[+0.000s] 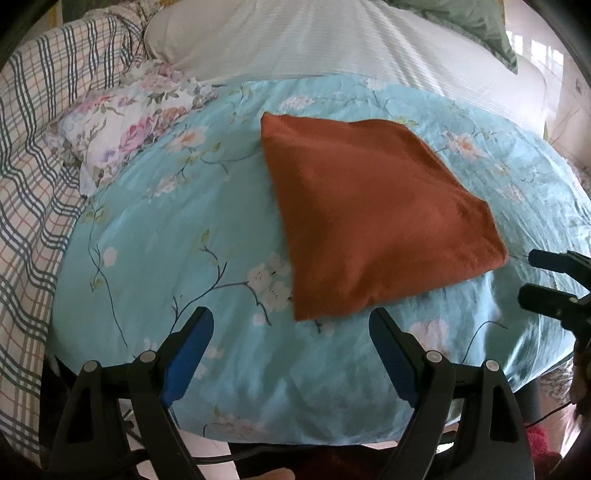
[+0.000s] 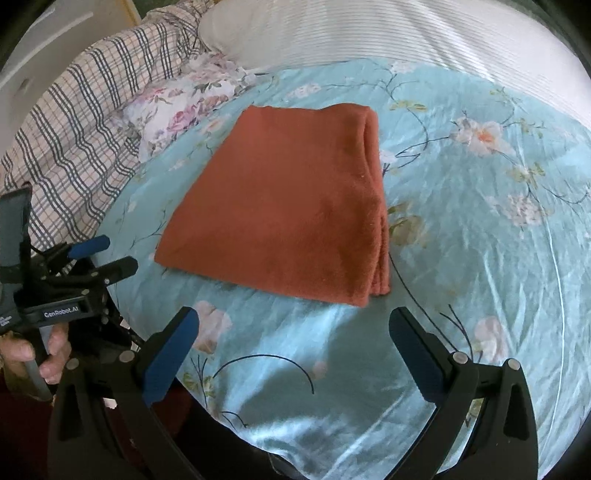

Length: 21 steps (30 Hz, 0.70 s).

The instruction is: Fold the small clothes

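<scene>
A rust-orange cloth [image 1: 369, 218] lies folded into a flat, layered rectangle on a light blue floral sheet [image 1: 184, 258]. It also shows in the right wrist view [image 2: 288, 210], with its stacked edges along the right side. My left gripper [image 1: 291, 325] is open and empty, just short of the cloth's near corner. My right gripper [image 2: 293, 328] is open and empty, just short of the cloth's near edge. The right gripper also shows at the right edge of the left wrist view [image 1: 543, 277], open. The left gripper also shows at the left of the right wrist view [image 2: 107, 254], open.
The blue sheet [image 2: 461, 258] covers a bed. A white striped cover [image 1: 332, 40] lies beyond it. A floral pillow [image 1: 129, 125] and a checked blanket [image 1: 33, 166] lie to the left. A green pillow [image 1: 469, 22] sits at the far right.
</scene>
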Tool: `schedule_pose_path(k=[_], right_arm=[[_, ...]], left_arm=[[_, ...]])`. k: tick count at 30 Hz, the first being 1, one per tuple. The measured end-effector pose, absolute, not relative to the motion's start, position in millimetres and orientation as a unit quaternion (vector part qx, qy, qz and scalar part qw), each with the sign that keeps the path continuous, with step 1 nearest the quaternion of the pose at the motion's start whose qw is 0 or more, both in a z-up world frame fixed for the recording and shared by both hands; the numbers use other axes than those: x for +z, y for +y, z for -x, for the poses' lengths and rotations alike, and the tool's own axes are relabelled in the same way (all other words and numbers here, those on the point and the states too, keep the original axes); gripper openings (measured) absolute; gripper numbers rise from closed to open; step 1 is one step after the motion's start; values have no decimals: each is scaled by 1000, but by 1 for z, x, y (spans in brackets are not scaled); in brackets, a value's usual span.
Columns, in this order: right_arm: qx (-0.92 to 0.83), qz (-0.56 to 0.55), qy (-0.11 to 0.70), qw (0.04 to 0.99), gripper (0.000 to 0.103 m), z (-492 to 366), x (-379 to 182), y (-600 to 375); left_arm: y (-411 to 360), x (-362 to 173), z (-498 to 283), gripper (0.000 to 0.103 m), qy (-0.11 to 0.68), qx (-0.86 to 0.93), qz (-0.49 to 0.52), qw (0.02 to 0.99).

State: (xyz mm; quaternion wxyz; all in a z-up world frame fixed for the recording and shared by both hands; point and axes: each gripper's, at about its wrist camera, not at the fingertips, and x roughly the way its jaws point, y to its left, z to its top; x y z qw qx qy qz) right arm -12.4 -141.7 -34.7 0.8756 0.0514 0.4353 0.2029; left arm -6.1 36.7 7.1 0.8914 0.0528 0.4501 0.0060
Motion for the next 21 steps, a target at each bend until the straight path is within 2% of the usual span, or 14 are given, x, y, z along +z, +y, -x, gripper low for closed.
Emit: schedule_pose_path(k=[21], right_arm=[[224, -15, 415, 882, 103, -3, -12, -122]], left_arm=[[25, 22, 0, 87, 438, 18, -77, 895]])
